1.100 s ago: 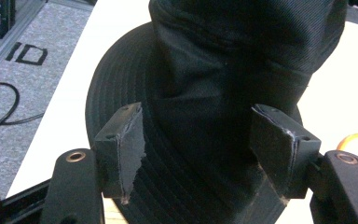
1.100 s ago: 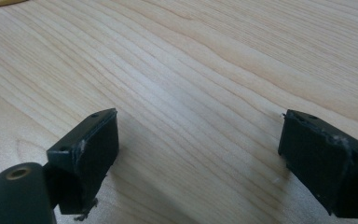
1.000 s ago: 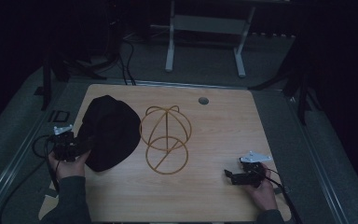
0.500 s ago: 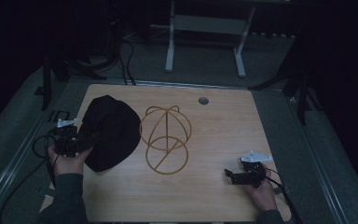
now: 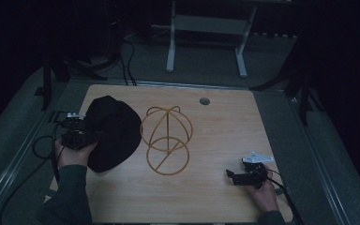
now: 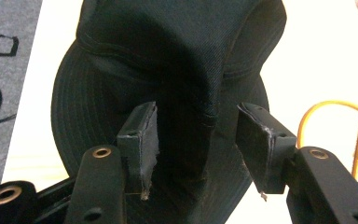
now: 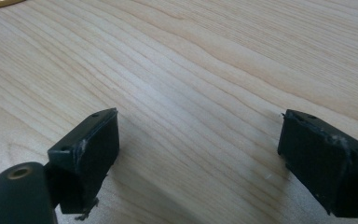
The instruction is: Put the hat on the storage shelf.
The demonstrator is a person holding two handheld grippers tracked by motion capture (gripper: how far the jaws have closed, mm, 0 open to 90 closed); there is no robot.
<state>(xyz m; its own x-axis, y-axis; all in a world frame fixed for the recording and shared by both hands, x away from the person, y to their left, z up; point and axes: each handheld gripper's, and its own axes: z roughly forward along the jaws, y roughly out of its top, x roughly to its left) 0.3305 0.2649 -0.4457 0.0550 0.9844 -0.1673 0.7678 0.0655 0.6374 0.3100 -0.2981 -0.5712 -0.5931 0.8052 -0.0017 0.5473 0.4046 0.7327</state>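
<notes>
A black brimmed hat (image 5: 115, 131) lies on the left part of the wooden table (image 5: 225, 131). In the left gripper view, the hat (image 6: 177, 60) bulges up in a fold between the jaws. My left gripper (image 6: 196, 123) is open astride that fold, its pads apart on either side of the cloth. From above, the left gripper (image 5: 85, 133) sits at the hat's left edge. A gold wire hat frame (image 5: 166, 138) stands just right of the hat. My right gripper (image 5: 232, 177) rests open near the table's front right, over bare wood (image 7: 198, 135).
A round cable hole (image 5: 205, 101) sits near the table's far edge. A metal stand (image 5: 171, 42) is on the floor behind the table. Cables (image 5: 40, 147) trail off the left side. A rim of the gold frame (image 6: 349, 121) shows at the right of the left gripper view.
My left gripper has shifted slightly away from the person and in toward the hat's left edge. The right gripper has stayed put.
</notes>
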